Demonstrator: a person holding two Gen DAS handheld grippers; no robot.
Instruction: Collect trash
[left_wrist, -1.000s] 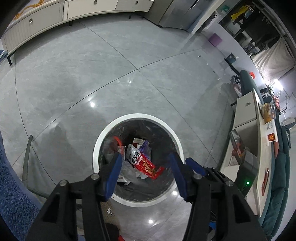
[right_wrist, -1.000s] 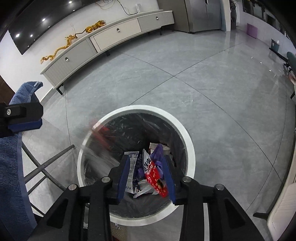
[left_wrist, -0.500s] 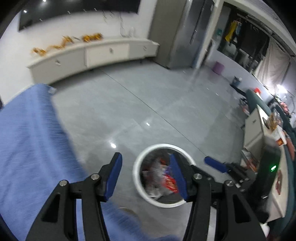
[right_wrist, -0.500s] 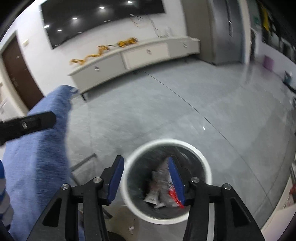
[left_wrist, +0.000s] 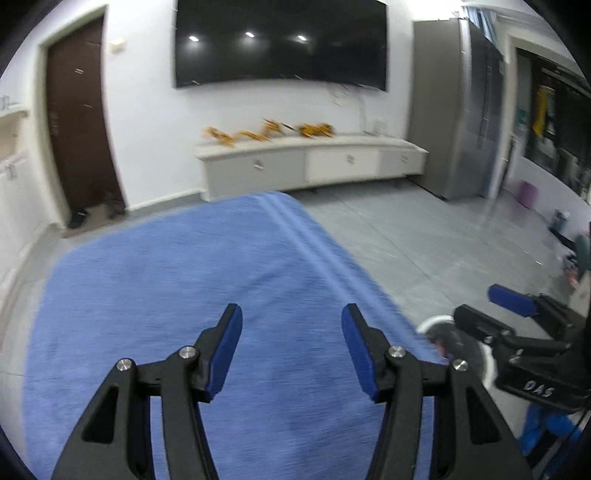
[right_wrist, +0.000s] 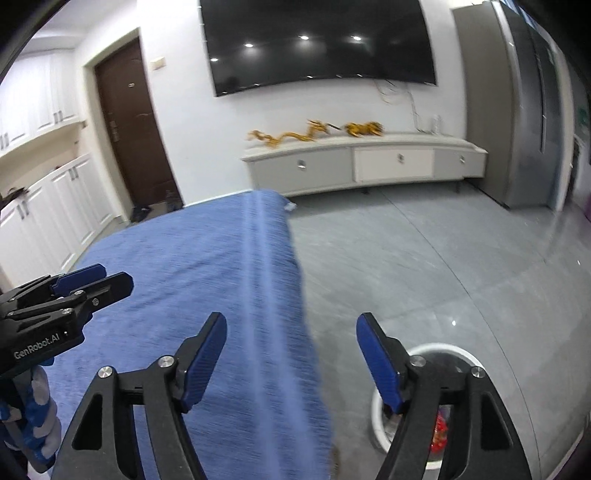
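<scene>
Trash sits in the round white-rimmed bin (right_wrist: 424, 398); your left gripper (left_wrist: 291, 350) and right gripper (right_wrist: 291, 360) are both opening, empty, so sweep slowly over the blue cloth-covered table (left_wrist: 184, 277) for leftovers.

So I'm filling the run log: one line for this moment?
left tool: opening, empty | right tool: opening, empty | trash bin: floor, beside blue cloth

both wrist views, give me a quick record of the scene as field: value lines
surface: blue cloth spread over a table, nothing seen on it
trash bin: white-rimmed bin on the grey floor beside the cloth, wrappers inside
left gripper: over the cloth, jaws opening, nothing between them
right gripper: at the cloth's edge, jaws opening, nothing between them
background: wall TV, low white cabinet, brown door
</scene>
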